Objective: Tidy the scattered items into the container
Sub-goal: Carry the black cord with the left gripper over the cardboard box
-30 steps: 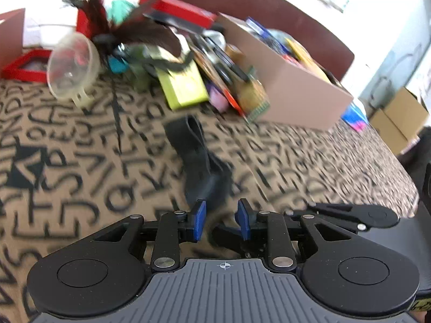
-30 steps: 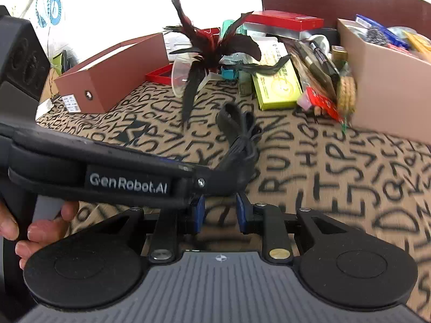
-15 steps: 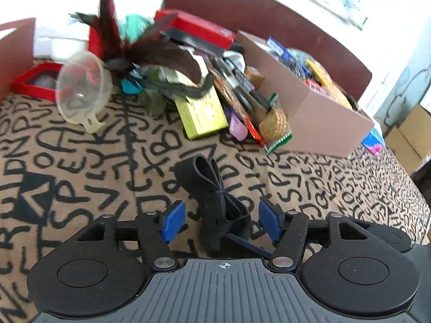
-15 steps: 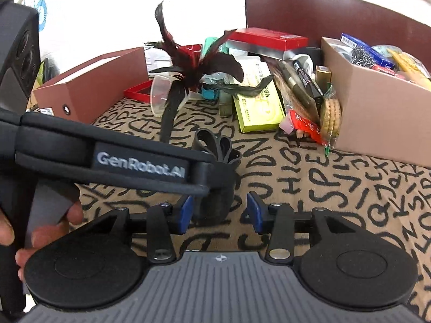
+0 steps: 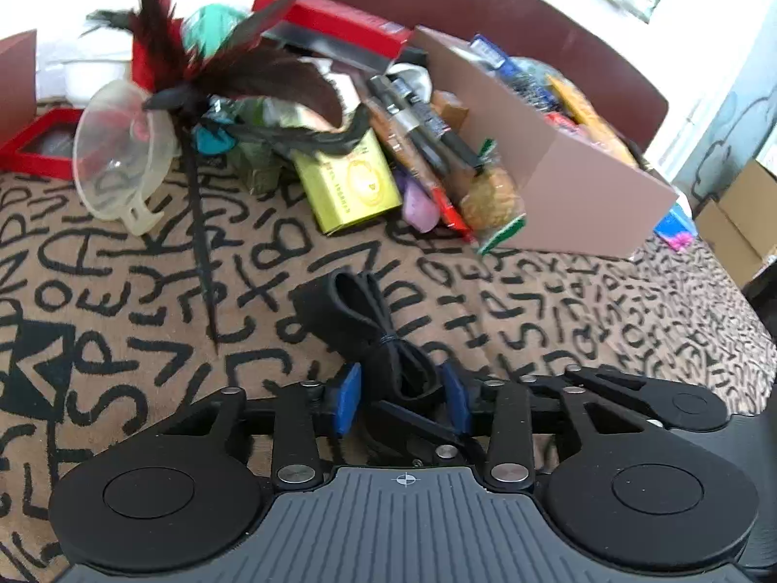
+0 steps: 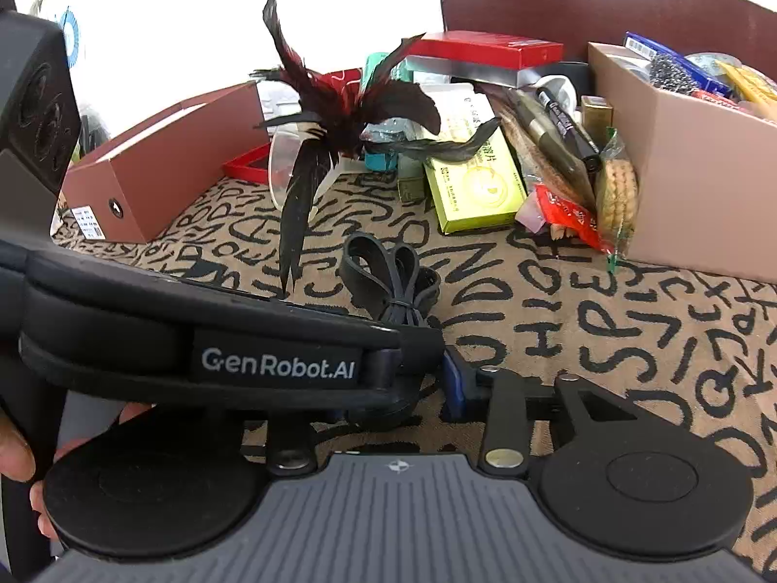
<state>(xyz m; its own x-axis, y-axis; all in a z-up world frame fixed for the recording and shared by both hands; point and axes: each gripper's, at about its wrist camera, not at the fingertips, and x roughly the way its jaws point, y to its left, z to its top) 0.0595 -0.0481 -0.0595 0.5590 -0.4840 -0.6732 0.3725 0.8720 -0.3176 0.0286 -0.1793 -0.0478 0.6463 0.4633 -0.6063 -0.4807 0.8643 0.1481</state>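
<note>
Your left gripper (image 5: 402, 401) sits low over the patterned cloth (image 5: 558, 340) with a black strap bundle (image 5: 374, 330) lying between its blue pads; the jaws are closing, and the pads stand just beside the bundle's near end with a sliver of room on each side, so it is not yet pinched. Your right gripper (image 6: 417, 388) comes at the same bundle (image 6: 393, 286) from the other side, its jaws also closing. Only its right blue pad shows; the left gripper's body crosses in front of the rest, so you cannot tell whether it presses on the bundle.

The bundle lies on open cloth, well apart from the cardboard box (image 5: 573, 184), which stands farther back and to the right, already filled near its rim. Against the box's near wall lean a biscuit packet (image 5: 490, 194), markers (image 5: 422, 126) and a green carton (image 5: 349, 184). To the left, a feather toy (image 5: 252, 73) spreads over a clear funnel (image 5: 121, 155), its thin stem running down the cloth close to the bundle. The cloth on the right between bundle and box is bare.
</note>
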